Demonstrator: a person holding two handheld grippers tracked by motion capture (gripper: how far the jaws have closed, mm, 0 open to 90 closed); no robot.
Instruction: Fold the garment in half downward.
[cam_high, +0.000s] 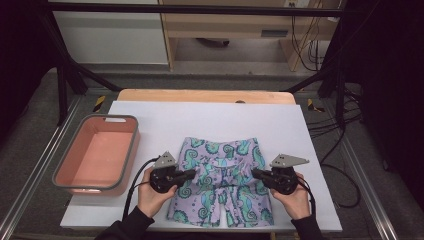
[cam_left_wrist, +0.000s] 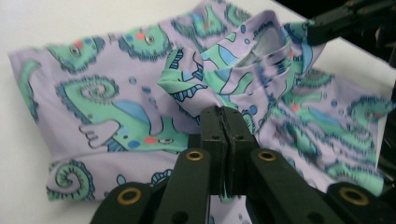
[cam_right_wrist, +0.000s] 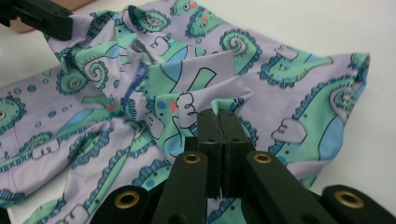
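One pair of shorts (cam_high: 220, 182), one basin (cam_high: 127, 150), two claws.

So it's a pair of stretchy lilac shorts (cam_high: 220, 182) printed all over with green and blue seahorses plus little orange dots. They lie spread on the white board (cam_high: 165, 117), well right of the salmon-pink tub with the grey rim (cam_high: 126, 120), leg openings toward the near edge. The middle is bunched up into raised folds, lifted off the board, while the outer parts stay flat.
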